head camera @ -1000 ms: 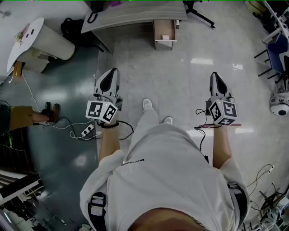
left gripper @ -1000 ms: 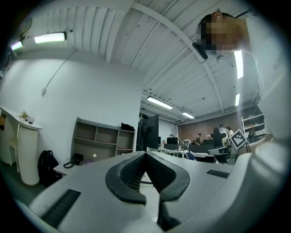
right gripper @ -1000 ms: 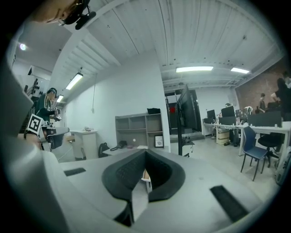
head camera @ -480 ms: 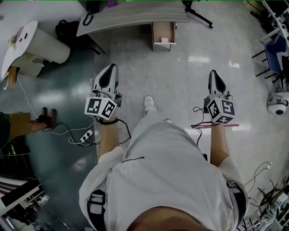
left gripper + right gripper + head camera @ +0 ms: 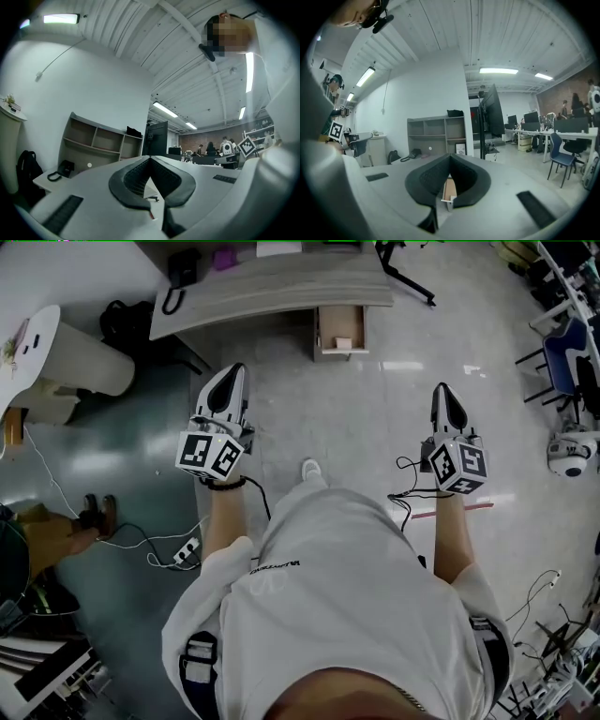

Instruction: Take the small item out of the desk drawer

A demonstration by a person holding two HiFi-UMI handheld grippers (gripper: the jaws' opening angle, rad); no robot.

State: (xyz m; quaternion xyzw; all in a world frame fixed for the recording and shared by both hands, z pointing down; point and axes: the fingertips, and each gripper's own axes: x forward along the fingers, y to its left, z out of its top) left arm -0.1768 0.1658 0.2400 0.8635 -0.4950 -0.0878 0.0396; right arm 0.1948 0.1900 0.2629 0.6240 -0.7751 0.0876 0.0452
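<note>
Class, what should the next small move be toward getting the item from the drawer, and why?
Probably walk closer: the open drawer, item inside, lies far ahead of the right gripper and left gripper, both shut.

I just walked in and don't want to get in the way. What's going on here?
A person holds a gripper in each hand and stands on the open floor, facing a grey desk whose drawer is pulled open. A small item lies inside it. The left gripper and right gripper are both shut and empty, held out in front and well short of the drawer, so nothing has been picked up yet.
</note>
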